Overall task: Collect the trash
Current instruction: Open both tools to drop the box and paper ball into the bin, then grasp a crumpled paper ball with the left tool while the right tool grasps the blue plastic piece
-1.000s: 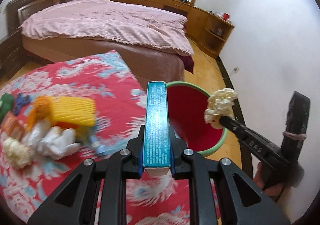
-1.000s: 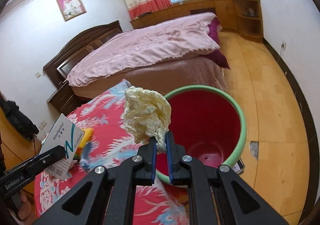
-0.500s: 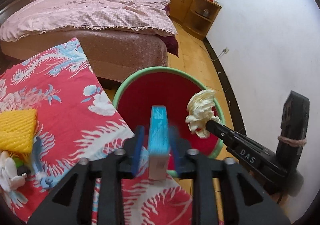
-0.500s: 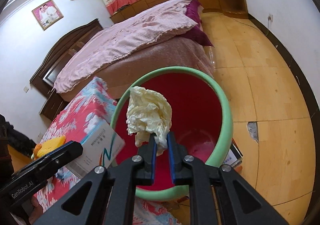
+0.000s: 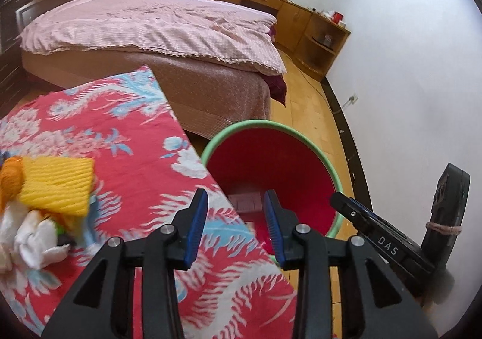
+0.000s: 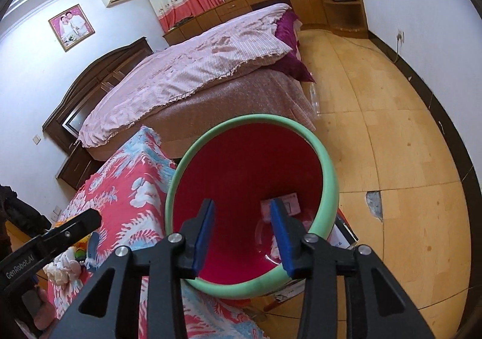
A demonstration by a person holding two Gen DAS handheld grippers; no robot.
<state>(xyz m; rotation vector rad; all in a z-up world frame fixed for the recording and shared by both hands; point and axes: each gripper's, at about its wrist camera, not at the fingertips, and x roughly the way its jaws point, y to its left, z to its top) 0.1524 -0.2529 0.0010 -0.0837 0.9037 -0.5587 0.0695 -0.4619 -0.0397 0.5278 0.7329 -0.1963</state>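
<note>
Trash, two lots: some already inside the round red bin with pale green rim (image 5: 327, 172), the rest in a heap on the red cloth with blue and white phoenix print (image 5: 129, 164) covering the table

Left wrist view:
- left gripper (image 5: 235, 226), black with blue ribbed pads, jaws opening, moderately apart, nothing between them; it hangs over the table edge where the cloth meets the bin
- a pinkish flat carton (image 5: 245, 202) lies in the bin bottom, seen through the gap between the fingers
- remaining heap at the left edge of the view, well apart from the bin: yellow ribbed foam sleeve (image 5: 57, 185), an orange lump (image 5: 10, 181), crumpled white tissue (image 5: 33, 241), some smaller bits beneath, blurred
- right gripper (image 5: 346, 206) enters from the right, just beside the bin rim

Right wrist view:
- right gripper looks straight down into the bin mouth, jaws opening, moderately apart, empty
- the carton rests against the far inner wall; a pale crumpled shape sits low by the right finger, too blurred to name
- left gripper shows as a black bar at lower left, over the cloth
- bed with pink cover (image 6: 192, 68) behind, wooden floor (image 6: 406, 134) to the right

Judgement: at least one piece binned, both grippers free; several pieces left on the cloth, so the task looks partway, with more trips due
</note>
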